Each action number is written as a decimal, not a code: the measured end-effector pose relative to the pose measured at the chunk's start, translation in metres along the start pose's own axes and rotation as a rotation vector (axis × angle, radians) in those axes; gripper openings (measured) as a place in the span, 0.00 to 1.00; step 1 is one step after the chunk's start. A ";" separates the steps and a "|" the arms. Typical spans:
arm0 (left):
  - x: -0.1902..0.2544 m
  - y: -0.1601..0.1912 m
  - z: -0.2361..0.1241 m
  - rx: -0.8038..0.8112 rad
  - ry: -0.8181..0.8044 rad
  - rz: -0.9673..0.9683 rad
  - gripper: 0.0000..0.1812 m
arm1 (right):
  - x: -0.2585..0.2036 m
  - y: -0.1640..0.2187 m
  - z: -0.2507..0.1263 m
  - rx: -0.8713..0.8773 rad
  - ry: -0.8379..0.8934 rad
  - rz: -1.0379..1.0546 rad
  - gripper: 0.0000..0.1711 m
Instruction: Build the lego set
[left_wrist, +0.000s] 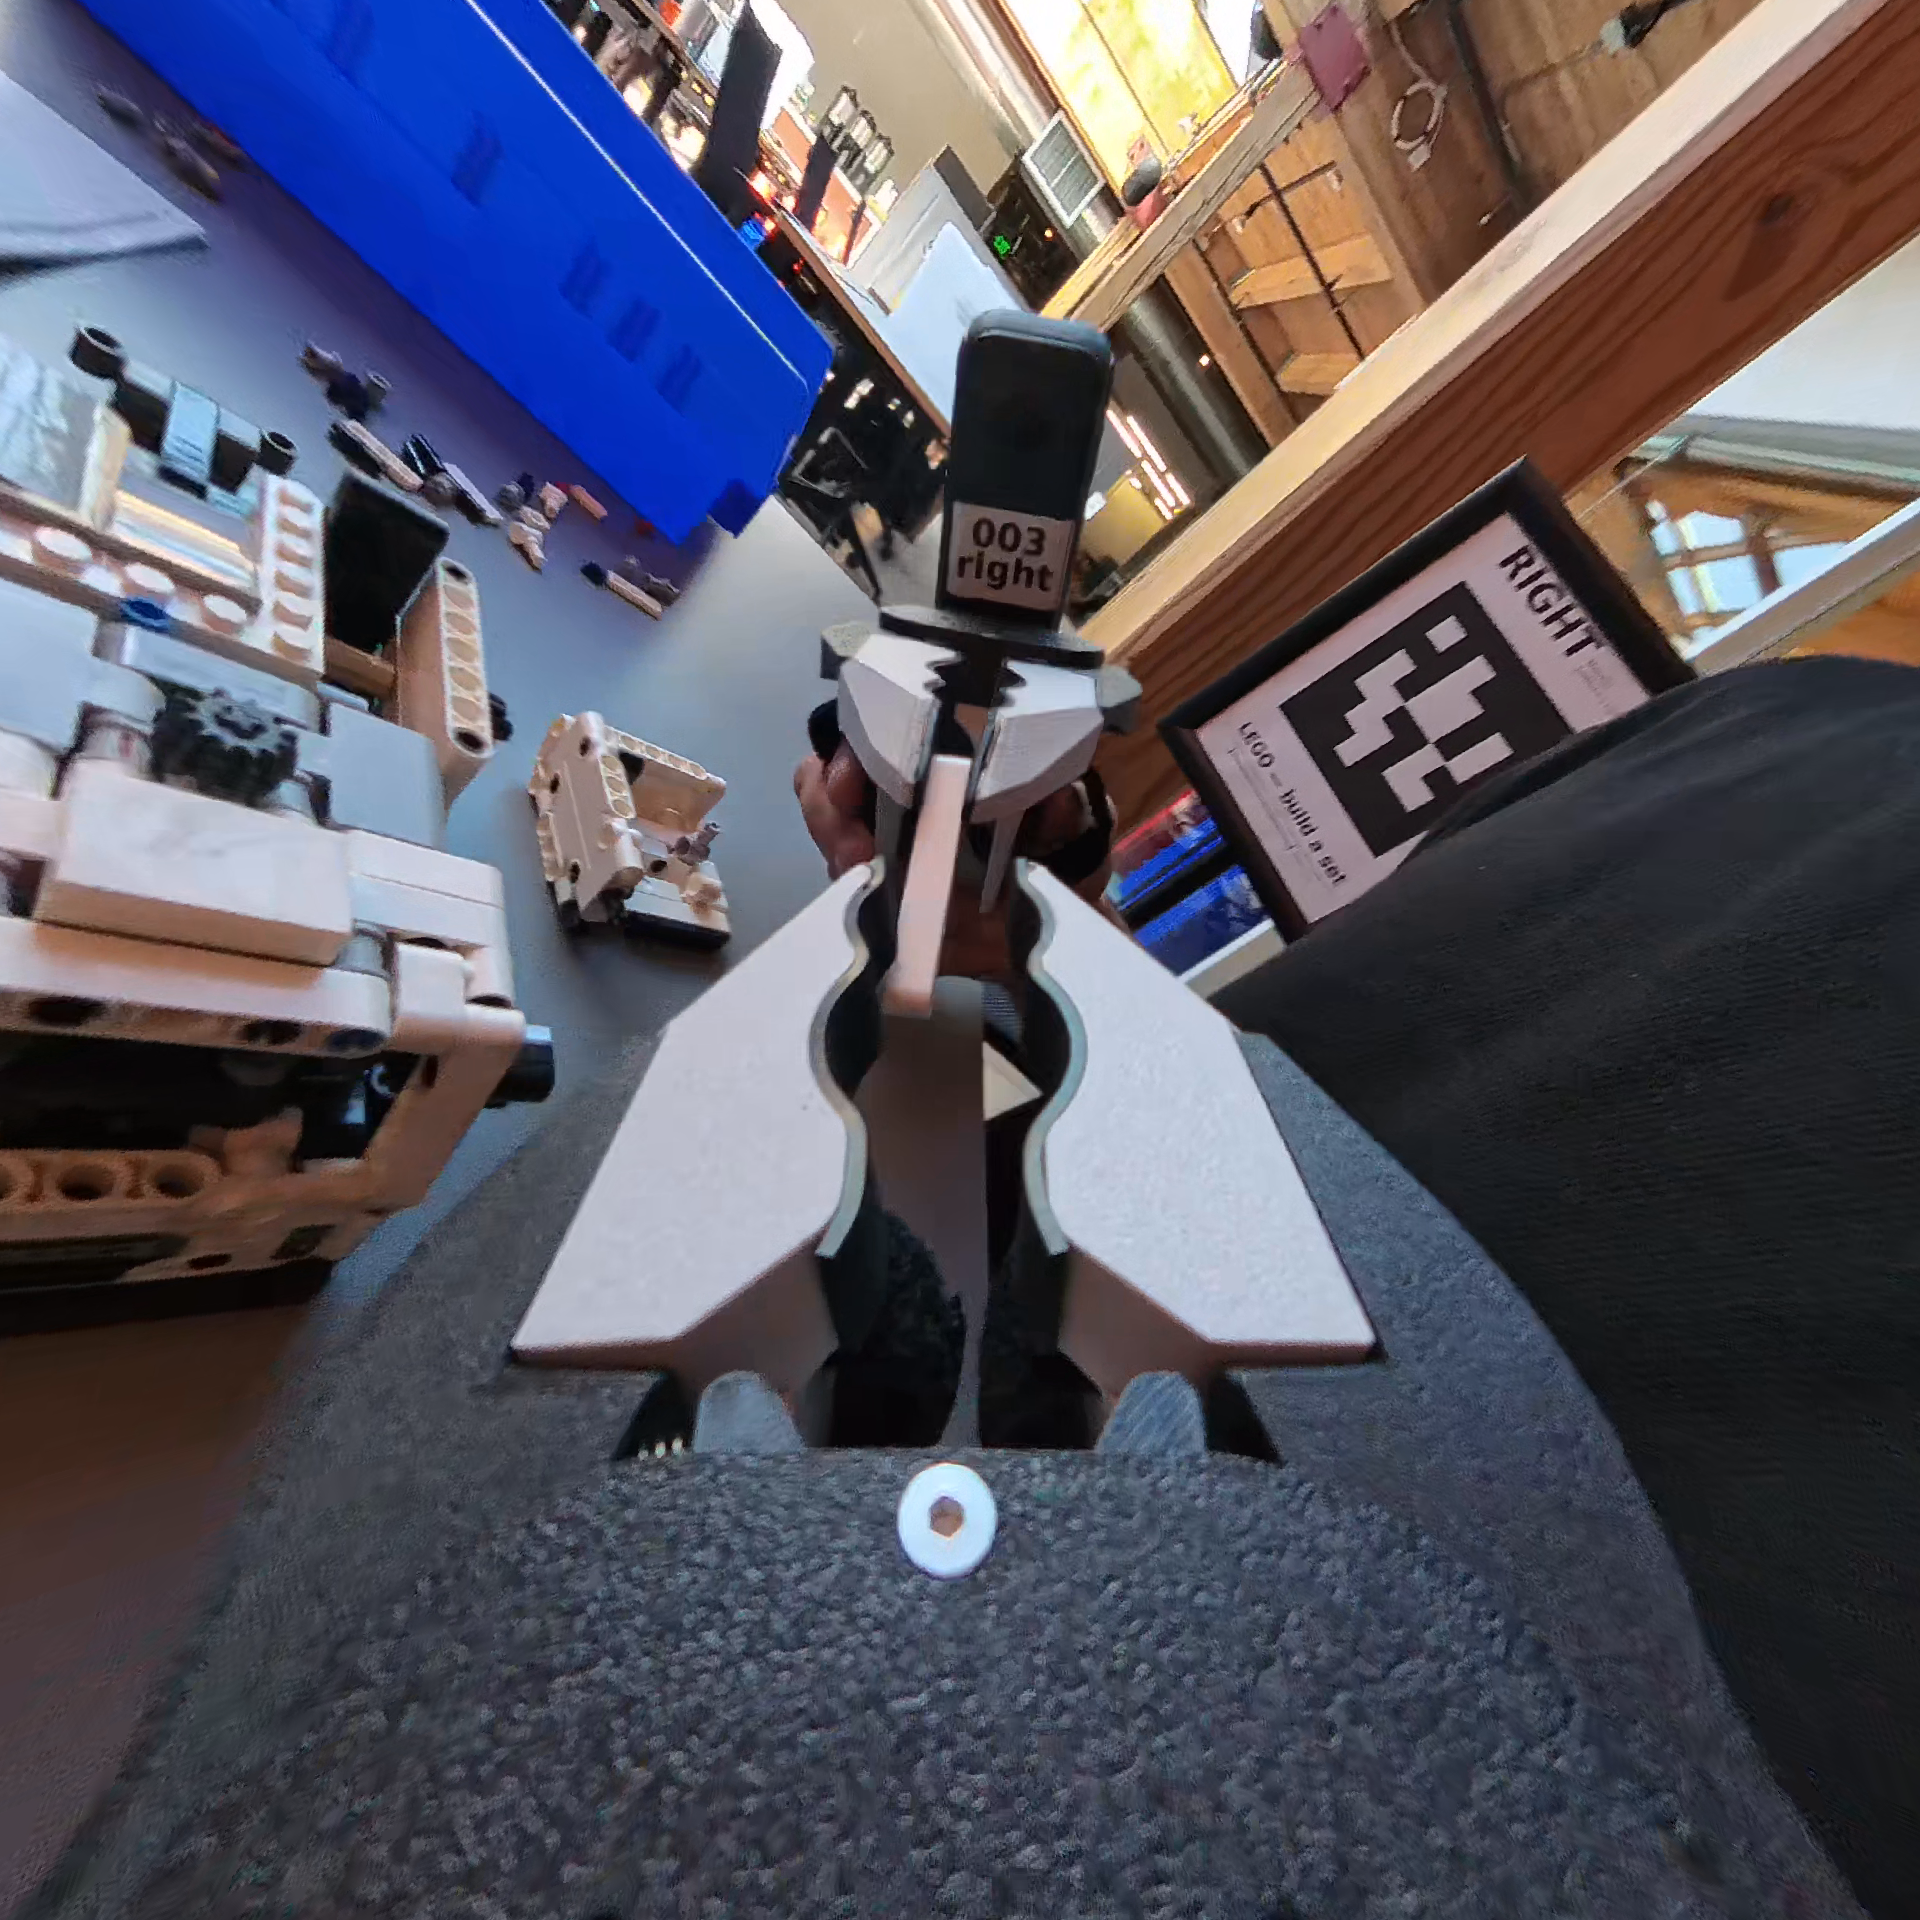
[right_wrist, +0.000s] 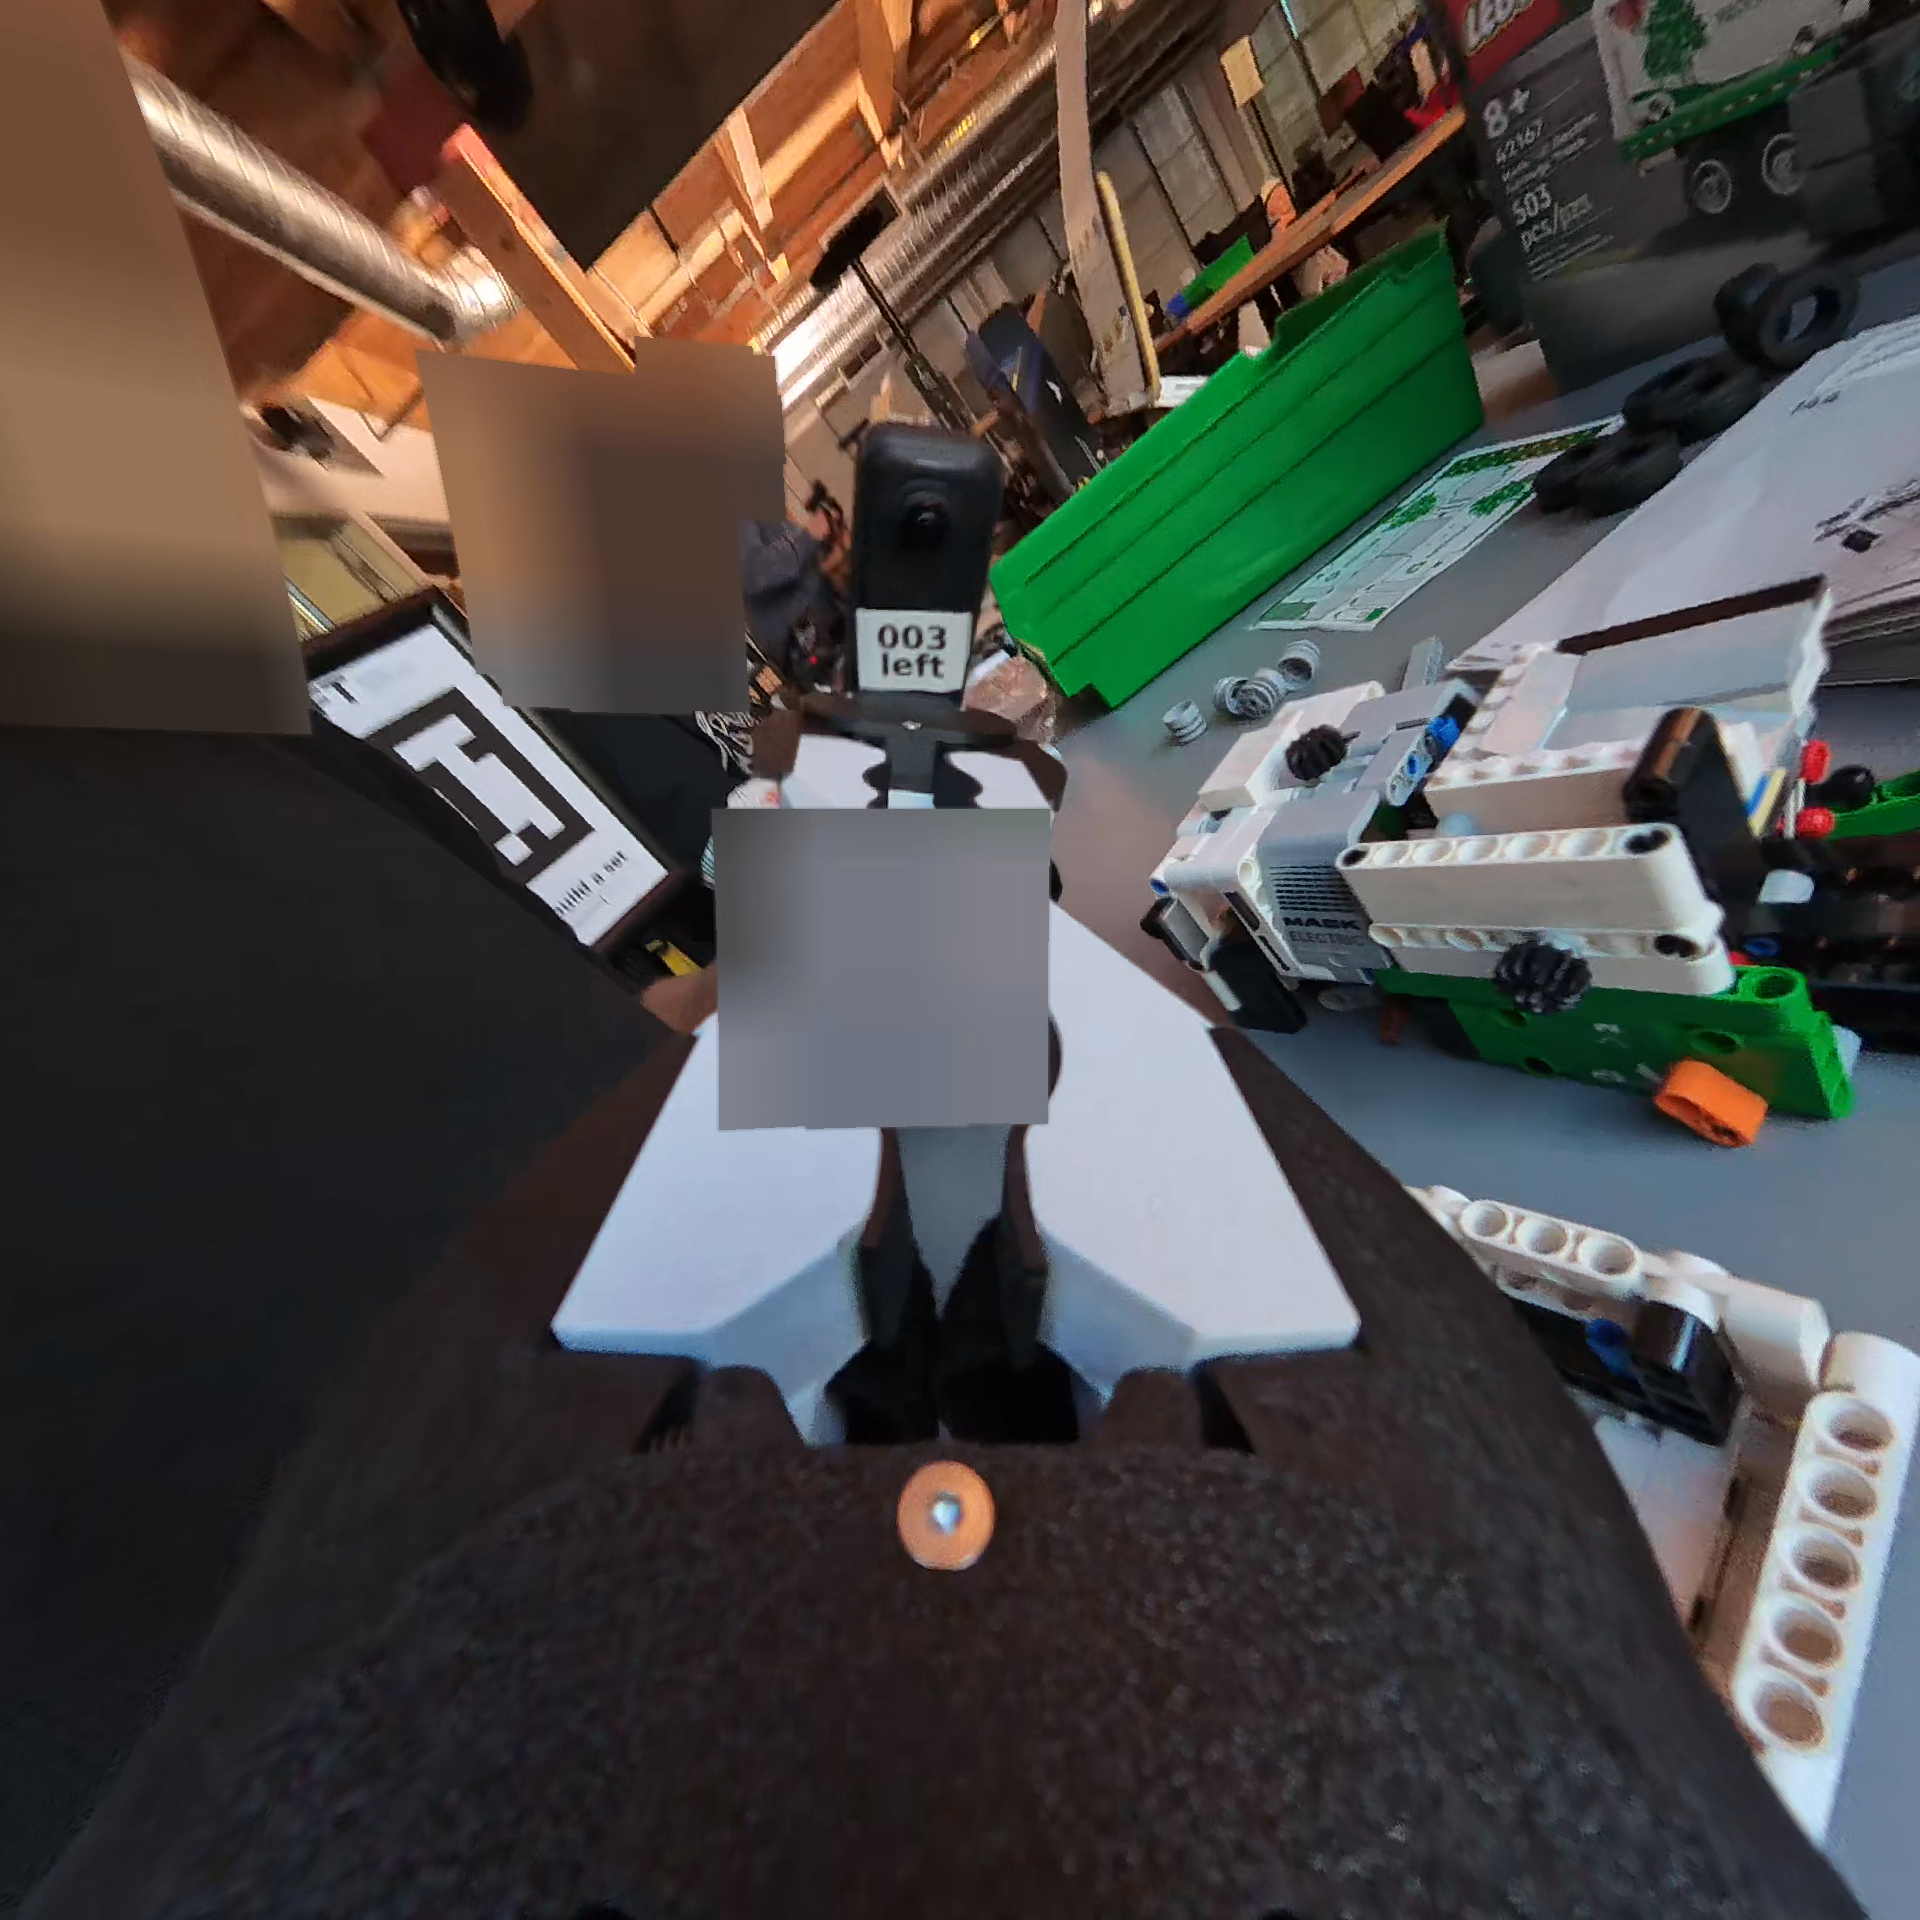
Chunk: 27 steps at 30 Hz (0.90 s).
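Note:
My left gripper (left_wrist: 945, 894) is open, with a gap showing between its white fingers (left_wrist: 727, 1143). Facing it, my right gripper (left_wrist: 961, 758) is shut on a long flat white lego piece (left_wrist: 925, 894). The piece's free end hangs between the left fingertips and touches neither. In the right wrist view the same piece (right_wrist: 951, 1174) sits between the right fingers (right_wrist: 1143, 1195); a mosaic patch hides the tips. The part-built white and green truck (right_wrist: 1455, 904) lies on the table to the right. It also shows in the left wrist view (left_wrist: 208, 935).
A small white sub-assembly (left_wrist: 623, 821) and loose small pieces (left_wrist: 520, 499) lie by a blue bin (left_wrist: 520, 239). A green bin (right_wrist: 1247, 499), black tyres (right_wrist: 1683, 405), a booklet (right_wrist: 1818, 499) and a white beam assembly (right_wrist: 1662, 1455) are on the right. A framed sign (left_wrist: 1423, 707) and a dark sleeve (left_wrist: 1662, 1039) are close. My left and right fingertips are right by each other.

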<state>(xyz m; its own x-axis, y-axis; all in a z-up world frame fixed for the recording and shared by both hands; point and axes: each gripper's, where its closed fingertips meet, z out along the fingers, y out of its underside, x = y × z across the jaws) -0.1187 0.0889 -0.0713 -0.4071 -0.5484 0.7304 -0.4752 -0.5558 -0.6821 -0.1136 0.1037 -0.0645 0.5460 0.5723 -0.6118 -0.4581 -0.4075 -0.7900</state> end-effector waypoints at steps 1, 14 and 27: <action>-0.001 0.000 0.000 0.003 0.008 -0.021 0.11 | 0.002 0.001 0.001 -0.010 0.016 -0.001 0.04; -0.001 0.009 0.000 -0.095 -0.050 0.116 0.04 | -0.005 0.007 0.004 -0.054 -0.022 0.031 0.04; 0.005 0.015 0.004 -0.193 0.017 0.112 0.04 | -0.011 0.003 0.007 -0.059 -0.059 0.079 0.04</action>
<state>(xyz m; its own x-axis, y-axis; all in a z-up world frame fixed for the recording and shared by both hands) -0.1247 0.0753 -0.0786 -0.4776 -0.5884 0.6524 -0.5660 -0.3619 -0.7408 -0.1256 0.1009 -0.0600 0.4671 0.5766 -0.6703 -0.4554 -0.4930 -0.7414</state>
